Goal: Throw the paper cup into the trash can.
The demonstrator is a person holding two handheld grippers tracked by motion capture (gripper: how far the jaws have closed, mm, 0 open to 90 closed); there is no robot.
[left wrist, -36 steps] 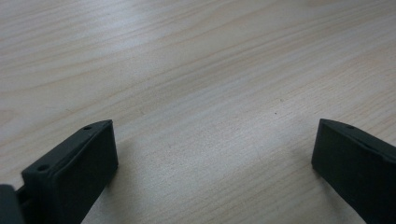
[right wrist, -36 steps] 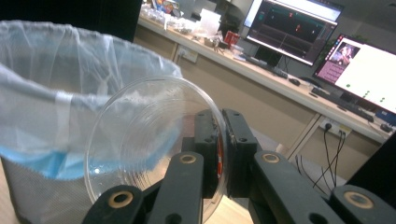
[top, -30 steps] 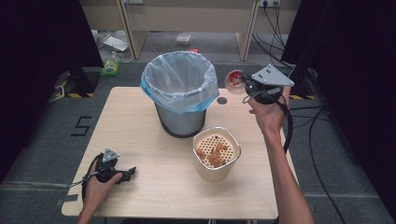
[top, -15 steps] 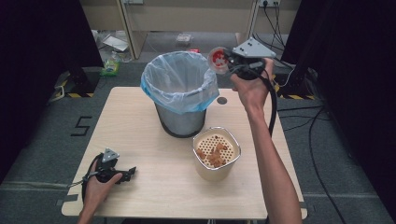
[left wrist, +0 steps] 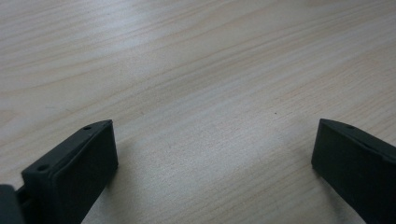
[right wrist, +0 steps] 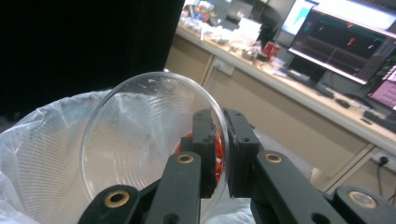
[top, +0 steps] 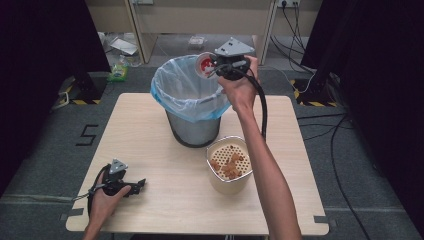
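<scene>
The right claw (top: 214, 67) is held up over the far rim of the bin (top: 192, 102), pinching the edge of a clear bowl (right wrist: 149, 140) tipped on its side above the blue liner (top: 175, 92); something red shows inside the bowl. The left claw (top: 131, 187) rests low on the desk (top: 150, 150) near its front left corner, jaws spread with only wood between. A tub (top: 230, 165) of brown bits stands just in front of the bin.

Black jaws, brass pivot screws (right wrist: 186, 159)
</scene>
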